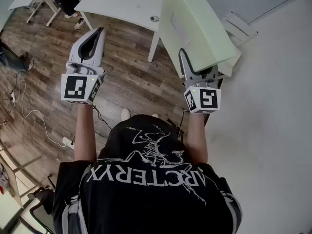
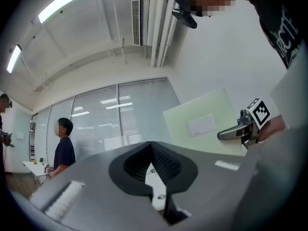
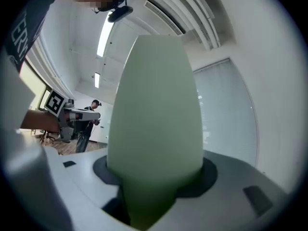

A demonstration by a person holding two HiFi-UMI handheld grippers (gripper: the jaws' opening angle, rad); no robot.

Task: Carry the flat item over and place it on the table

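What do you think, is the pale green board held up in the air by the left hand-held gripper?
No, the right hand-held gripper holds the pale green board up in the air; the right gripper view shows its jaws shut on it.

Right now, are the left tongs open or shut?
Shut and empty: the left tongs sit closed tip to tip, with nothing between them. Only the right tongs clamp the pale green board.
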